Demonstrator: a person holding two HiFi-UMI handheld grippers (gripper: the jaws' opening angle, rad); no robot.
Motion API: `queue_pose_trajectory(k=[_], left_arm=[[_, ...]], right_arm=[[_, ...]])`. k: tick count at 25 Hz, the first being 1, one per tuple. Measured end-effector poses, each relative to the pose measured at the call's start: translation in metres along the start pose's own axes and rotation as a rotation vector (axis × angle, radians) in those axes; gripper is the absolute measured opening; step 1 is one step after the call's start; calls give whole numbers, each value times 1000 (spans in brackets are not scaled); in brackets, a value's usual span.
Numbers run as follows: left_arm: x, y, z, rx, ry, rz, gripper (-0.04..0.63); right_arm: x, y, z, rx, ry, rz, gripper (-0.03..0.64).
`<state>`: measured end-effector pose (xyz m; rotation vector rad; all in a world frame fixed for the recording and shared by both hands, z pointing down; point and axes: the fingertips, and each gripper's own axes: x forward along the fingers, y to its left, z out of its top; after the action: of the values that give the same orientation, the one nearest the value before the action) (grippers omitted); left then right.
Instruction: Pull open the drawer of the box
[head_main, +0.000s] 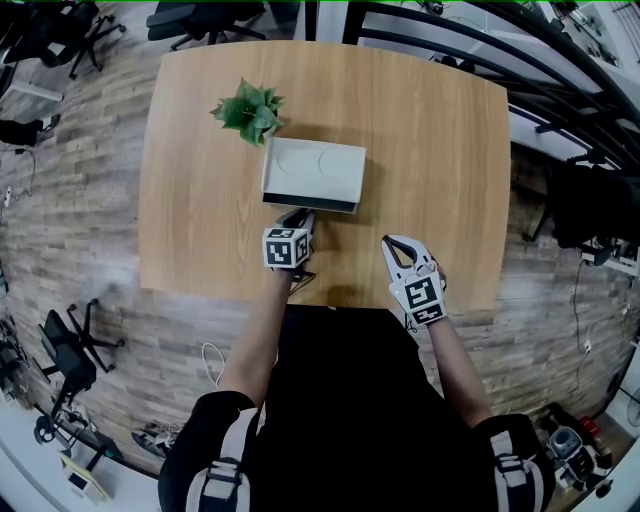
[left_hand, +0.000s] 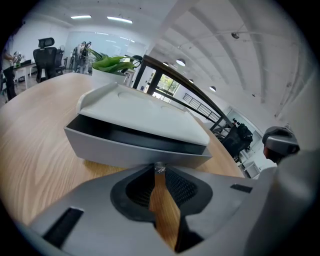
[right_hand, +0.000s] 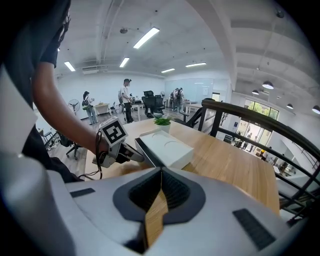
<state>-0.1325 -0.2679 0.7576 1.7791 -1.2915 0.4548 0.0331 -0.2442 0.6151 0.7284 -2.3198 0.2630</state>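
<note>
A flat grey-white box (head_main: 313, 168) lies on the wooden table (head_main: 430, 150). Its drawer (head_main: 310, 206) faces me and stands pulled out a little, with a dark gap under the lid (left_hand: 145, 112). My left gripper (head_main: 298, 220) is at the drawer front. Its jaws are shut on the small metal knob (left_hand: 159, 167) of the drawer front (left_hand: 135, 150). My right gripper (head_main: 393, 246) hovers over the table to the right of the box, shut with nothing in it. The right gripper view shows the box (right_hand: 167, 145) and the left gripper (right_hand: 131, 156) at its front.
A small potted plant (head_main: 249, 108) stands at the box's far left corner. Office chairs (head_main: 70, 345) stand on the floor to the left. A black railing (head_main: 520, 60) runs past the table's right side. People stand far off in the room (right_hand: 127, 100).
</note>
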Motion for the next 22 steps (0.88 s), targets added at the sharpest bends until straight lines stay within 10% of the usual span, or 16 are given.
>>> queue_pose_trajectory(k=[22], left_arm=[[-29,-12,-42,-39,8,36,84]], right_arm=[[-26,9,9,-70,-55,30,25]])
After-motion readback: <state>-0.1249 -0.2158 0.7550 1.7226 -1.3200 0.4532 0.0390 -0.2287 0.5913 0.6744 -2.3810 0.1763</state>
